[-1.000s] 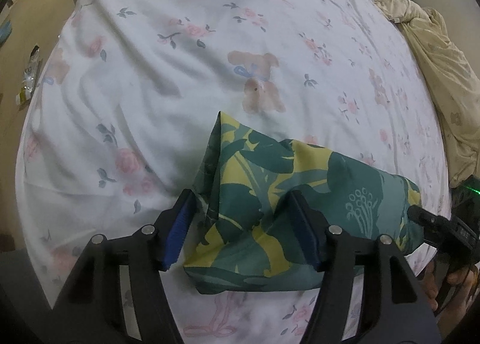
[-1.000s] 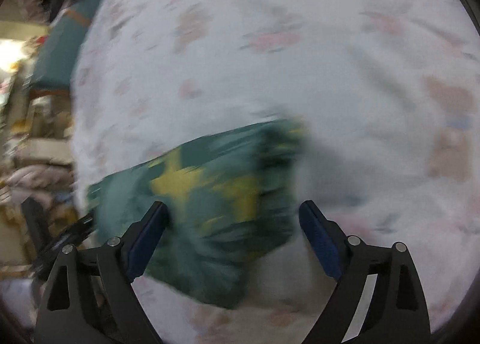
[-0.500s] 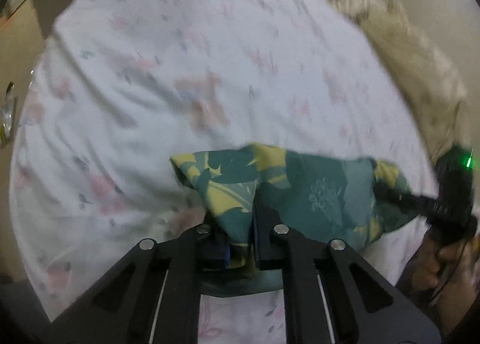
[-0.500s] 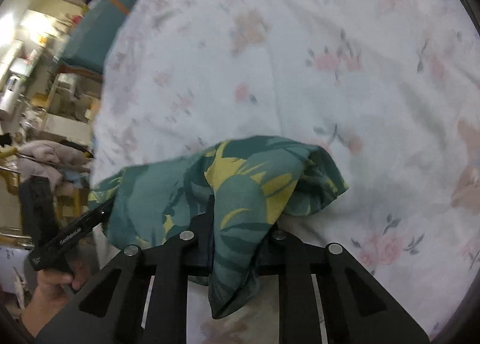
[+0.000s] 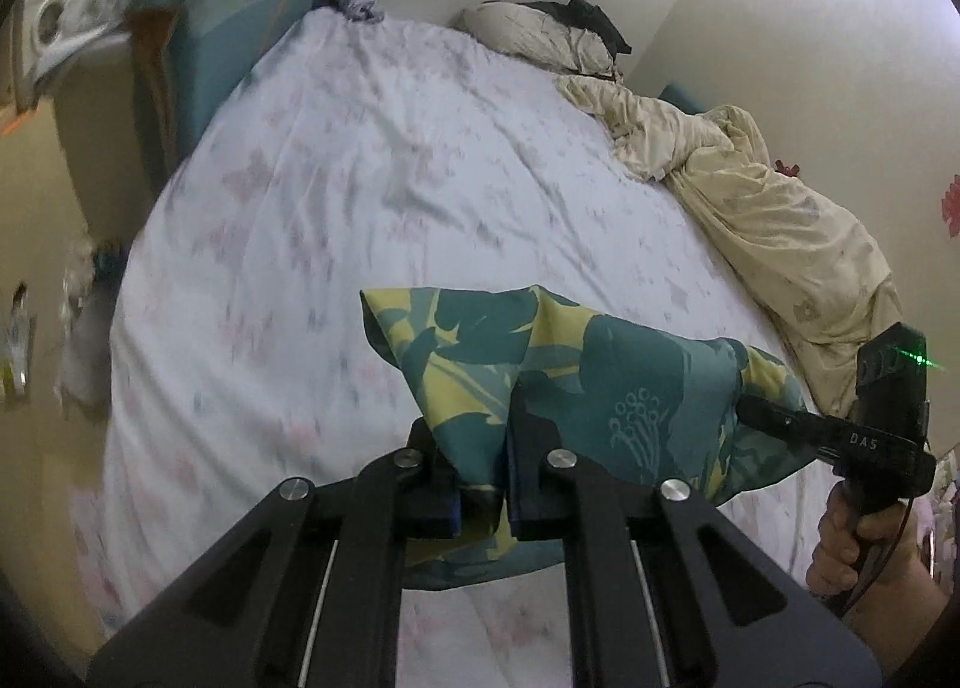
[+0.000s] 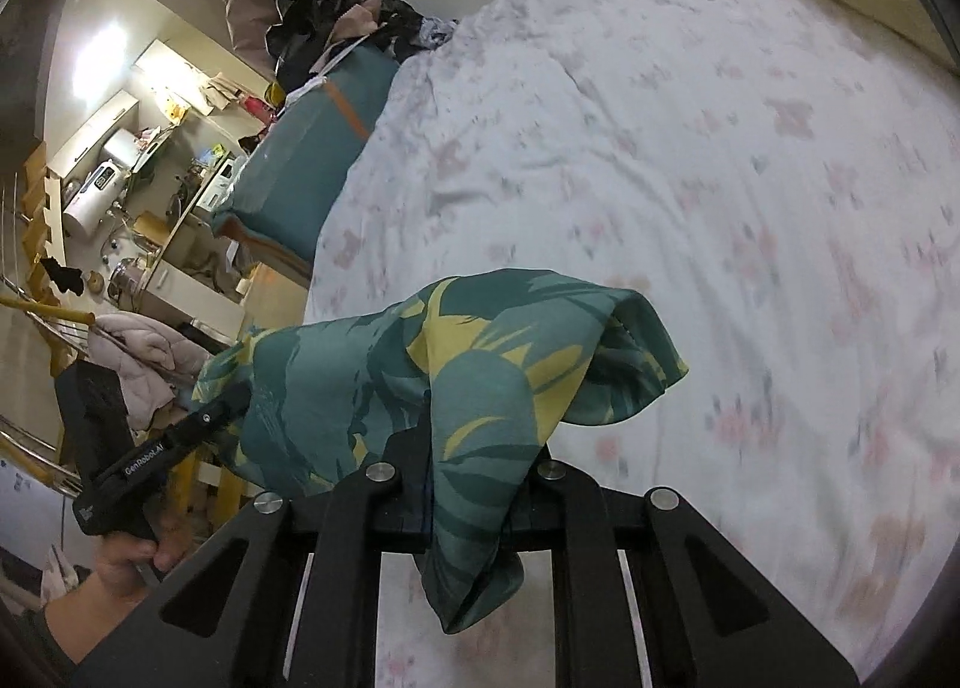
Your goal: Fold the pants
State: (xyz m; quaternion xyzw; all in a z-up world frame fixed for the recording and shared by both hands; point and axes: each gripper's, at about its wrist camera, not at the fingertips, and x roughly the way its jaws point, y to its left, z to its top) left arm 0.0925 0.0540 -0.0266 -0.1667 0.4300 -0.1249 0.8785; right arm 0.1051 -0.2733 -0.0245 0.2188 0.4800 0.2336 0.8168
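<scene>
The pants (image 5: 600, 376), green with yellow leaf print, hang folded a little above the flowered white bed sheet (image 5: 360, 178). My left gripper (image 5: 483, 448) is shut on their left end, cloth pinched between the pads. My right gripper (image 6: 474, 448) pinches the other end of the pants (image 6: 480, 364), its jaws still closing on the cloth, and a flap droops over its fingers. Each view shows the other gripper at the far end: the right one (image 5: 774, 418) and the left one (image 6: 222, 412), each gripping the fabric's edge.
A cream duvet (image 5: 780, 220) and a pillow (image 5: 540, 34) lie bunched along the bed's far right side. A teal padded bed end (image 6: 312, 148) piled with clothes stands at the left. Beyond it is a cluttered room (image 6: 120, 178). A hand (image 5: 852, 538) holds the right gripper.
Both grippers went from open around the folded pants to shut on their ends. Both then rose, lifting the pants off the sheet and tilting up, so more of the room shows.
</scene>
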